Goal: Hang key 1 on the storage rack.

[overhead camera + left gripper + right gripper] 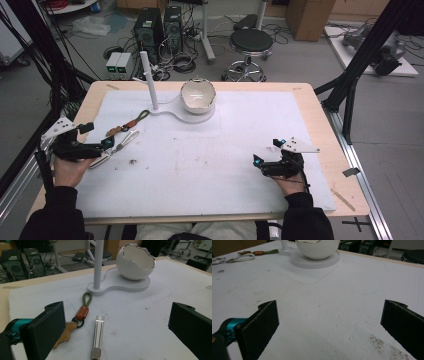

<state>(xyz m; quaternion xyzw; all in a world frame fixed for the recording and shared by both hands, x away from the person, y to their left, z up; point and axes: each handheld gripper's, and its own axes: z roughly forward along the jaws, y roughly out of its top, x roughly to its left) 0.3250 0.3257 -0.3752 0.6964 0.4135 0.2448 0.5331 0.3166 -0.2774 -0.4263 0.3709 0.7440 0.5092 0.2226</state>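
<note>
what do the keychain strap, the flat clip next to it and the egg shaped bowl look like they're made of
Keychain strap: olive woven cord by its matte look, with an orange-brown sleeve, perhaps leather or plastic. Flat clip: likely polished metal, silvery with bright reflections. Egg-shaped bowl: seemingly glazed ceramic or glossy plastic, smooth white with a shiny jagged rim. The left tool stands open over the clip.

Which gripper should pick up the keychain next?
Left. The left gripper sits open right at the keychain, which lies between its jaws in its own view. The right gripper is open over bare mat, far across the table.
</note>
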